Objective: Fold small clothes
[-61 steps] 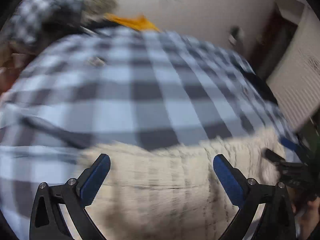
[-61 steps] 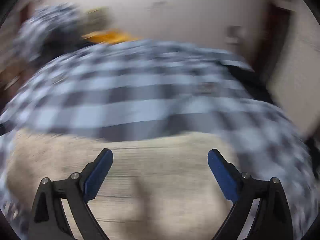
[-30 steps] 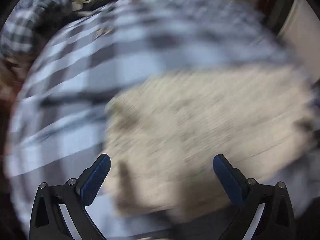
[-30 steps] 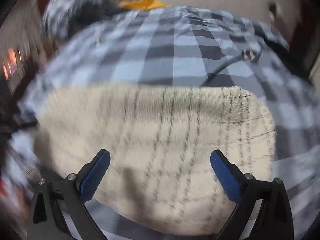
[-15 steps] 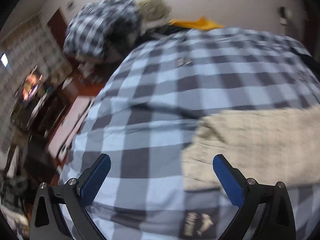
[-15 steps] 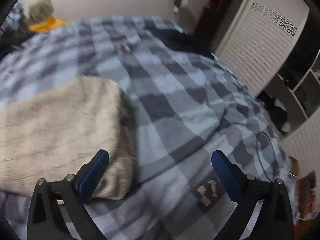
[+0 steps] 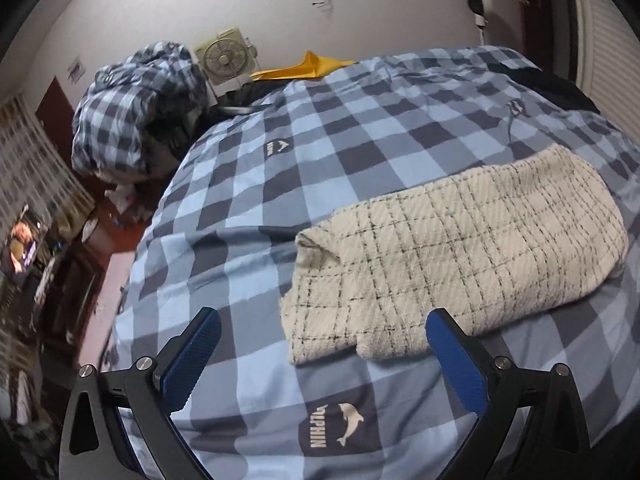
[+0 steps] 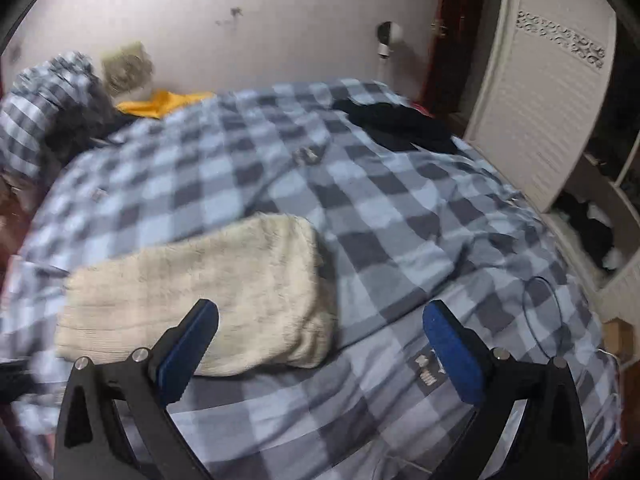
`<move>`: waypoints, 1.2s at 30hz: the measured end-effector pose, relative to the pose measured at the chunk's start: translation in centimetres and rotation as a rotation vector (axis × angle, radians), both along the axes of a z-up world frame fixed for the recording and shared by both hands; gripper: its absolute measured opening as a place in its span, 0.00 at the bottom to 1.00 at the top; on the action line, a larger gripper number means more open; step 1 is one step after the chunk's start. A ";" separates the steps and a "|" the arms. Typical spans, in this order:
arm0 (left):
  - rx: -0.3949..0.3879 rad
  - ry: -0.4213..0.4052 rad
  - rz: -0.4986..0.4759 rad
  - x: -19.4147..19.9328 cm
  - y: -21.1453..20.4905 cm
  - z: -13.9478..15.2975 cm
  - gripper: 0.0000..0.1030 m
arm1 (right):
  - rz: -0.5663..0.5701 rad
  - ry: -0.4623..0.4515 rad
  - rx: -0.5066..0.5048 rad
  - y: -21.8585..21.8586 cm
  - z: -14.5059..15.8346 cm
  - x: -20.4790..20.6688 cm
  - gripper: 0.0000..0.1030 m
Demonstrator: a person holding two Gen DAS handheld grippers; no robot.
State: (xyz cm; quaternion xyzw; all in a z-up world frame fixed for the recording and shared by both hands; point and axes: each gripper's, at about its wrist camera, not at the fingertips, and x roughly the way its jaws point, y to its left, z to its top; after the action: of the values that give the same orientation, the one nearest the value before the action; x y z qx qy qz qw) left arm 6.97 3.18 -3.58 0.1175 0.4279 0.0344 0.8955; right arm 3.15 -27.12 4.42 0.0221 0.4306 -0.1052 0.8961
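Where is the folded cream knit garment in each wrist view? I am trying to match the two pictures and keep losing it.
Left wrist view: the cream knit garment lies right of centre on the checked bed cover, beyond the right finger.
Right wrist view: the garment lies lower left, partly behind the left finger.
Shared landmark: the yellow cloth at the bed's far edge by the wall.

Right gripper [image 8: 320, 344] hangs wide open over the checkered bedspread [image 8: 400, 208], cream knit garment [image 8: 208, 288] lying folded by its left finger.
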 end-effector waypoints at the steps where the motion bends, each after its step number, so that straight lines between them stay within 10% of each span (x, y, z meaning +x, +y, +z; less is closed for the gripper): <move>1: -0.011 -0.011 0.016 0.0 0.4 0.0 1.00 | 0.020 0.003 0.049 -0.3 0.8 -0.3 0.97; 13: -0.161 -0.065 0.087 -0.6 2.6 0.1 1.00 | 0.054 0.006 0.210 1.7 0.6 -4.3 0.97; 17: -0.156 -0.093 0.100 -1.4 2.7 0.6 1.00 | -0.117 -0.085 0.036 0.8 -0.8 -5.8 0.97; 21: -0.188 -0.115 0.078 -1.6 2.6 0.9 1.00 | -0.037 -0.108 -0.052 -0.6 -1.6 -6.3 0.97; 26: -0.216 -0.070 0.086 -0.6 2.4 0.3 1.00 | -0.095 0.172 0.205 -4.2 -6.5 -3.2 0.97; 36: -0.250 -0.016 0.048 2.2 0.6 -1.4 1.00 | -0.266 0.371 0.748 -4.0 -17.2 2.4 0.97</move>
State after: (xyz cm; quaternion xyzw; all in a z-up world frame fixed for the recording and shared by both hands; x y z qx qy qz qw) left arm 9.17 3.82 -4.96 -0.0054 0.4246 0.0033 0.9054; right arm 5.57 -31.13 -12.81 0.3812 0.5862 -0.0584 0.7125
